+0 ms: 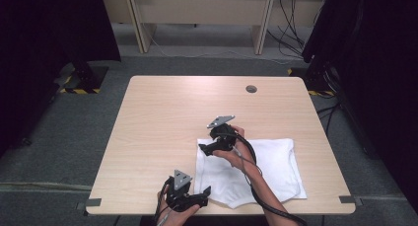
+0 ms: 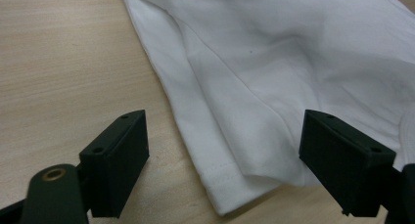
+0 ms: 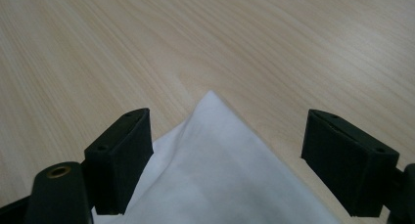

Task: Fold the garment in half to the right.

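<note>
Here a white folded garment (image 1: 256, 169) of soft, faintly creased knit is seen lying flat on the pale wood-grain table (image 1: 162, 117), near its front right part; its long axis runs left to right across the table. Its stitched near-left corner lies between the spread jaws of the left gripper (image 1: 207, 191), unpinched. Its far-left corner points out between the right gripper (image 1: 201, 148)'s spread jaws, also ungripped.

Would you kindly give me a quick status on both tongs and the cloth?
Left tongs open over near corner. Right tongs open over far corner. White cloth flat, ungripped. Nothing in the way.
</note>
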